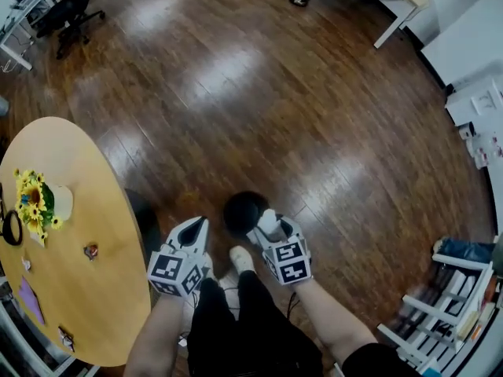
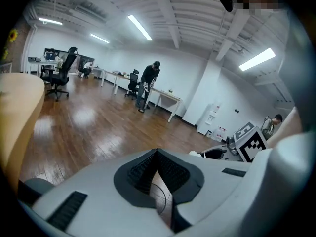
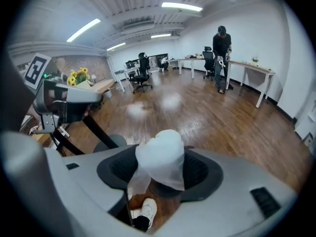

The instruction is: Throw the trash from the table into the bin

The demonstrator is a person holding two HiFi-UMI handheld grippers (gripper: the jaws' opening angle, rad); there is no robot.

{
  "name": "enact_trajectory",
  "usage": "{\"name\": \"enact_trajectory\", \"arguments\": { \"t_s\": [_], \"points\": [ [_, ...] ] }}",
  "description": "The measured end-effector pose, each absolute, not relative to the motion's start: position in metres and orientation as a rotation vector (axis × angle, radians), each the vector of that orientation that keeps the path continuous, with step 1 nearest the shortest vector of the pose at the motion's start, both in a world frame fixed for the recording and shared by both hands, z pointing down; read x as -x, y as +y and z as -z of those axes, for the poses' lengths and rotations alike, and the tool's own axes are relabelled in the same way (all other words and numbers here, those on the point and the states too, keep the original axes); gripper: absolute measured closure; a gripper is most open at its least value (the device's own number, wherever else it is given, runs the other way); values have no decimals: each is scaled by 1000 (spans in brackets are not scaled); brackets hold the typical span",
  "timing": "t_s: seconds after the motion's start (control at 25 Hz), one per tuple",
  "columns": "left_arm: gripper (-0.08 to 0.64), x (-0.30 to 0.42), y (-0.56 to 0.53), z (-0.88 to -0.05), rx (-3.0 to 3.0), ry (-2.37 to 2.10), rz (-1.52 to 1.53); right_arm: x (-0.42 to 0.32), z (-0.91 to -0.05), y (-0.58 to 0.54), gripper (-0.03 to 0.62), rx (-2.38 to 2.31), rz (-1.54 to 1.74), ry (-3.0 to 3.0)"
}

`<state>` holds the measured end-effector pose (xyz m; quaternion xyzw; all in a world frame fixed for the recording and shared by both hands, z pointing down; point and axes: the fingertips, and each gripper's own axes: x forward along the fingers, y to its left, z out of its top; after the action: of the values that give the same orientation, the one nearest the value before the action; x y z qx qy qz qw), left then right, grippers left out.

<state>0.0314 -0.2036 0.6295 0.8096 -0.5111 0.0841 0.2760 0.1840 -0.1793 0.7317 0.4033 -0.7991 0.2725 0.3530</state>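
In the lower middle of the head view, the right gripper (image 1: 267, 228) is clenched on a white crumpled wad (image 3: 160, 157). The right gripper view shows the wad bulging up between the two dark pads. The wad sits at the right rim of a dark round bin (image 1: 240, 210) that stands on the wooden floor (image 1: 259, 108), near the edge of the round table (image 1: 94, 203). The inside of the bin is black, and what it holds cannot be made out. Just left of the bin, the left gripper (image 1: 198, 226) has its jaws pressed together with nothing between them; only floor shows through the narrow gap below the pads in its own view. On the table at the left edge of the frame, a white pot (image 1: 62, 201) holds sunflowers (image 1: 34, 201). A small dark scrap (image 1: 91, 250) and a purple sheet (image 1: 30, 299) lie apart on the tabletop. At the lower right, a white rack (image 1: 440, 309) holds upright books or folders.
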Motion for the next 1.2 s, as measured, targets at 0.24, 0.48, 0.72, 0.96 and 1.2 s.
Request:
{"name": "enact_trajectory", "arguments": {
  "t_s": [0.24, 0.48, 0.72, 0.96, 1.2],
  "points": [
    [560, -32, -195, -686, -2092, -1375, -292, -178, -788, -167, 333, -990, -712, -2019],
    [560, -34, -189, -708, -2057, -1365, -301, -173, -821, -165, 331, -958, -743, -2002],
    [560, -31, -187, -707, -2049, -1370, -274, -167, -833, -172, 224, -934, -727, -2008],
    [560, -26, -185, -704, -2032, -1385, -259, -170, -828, -173, 201, -916, -737, -2011],
    [560, -23, -193, -669, -2064, -1432, -217, -176, -781, -185, 225, -969, -677, -2074]
  ]
}}
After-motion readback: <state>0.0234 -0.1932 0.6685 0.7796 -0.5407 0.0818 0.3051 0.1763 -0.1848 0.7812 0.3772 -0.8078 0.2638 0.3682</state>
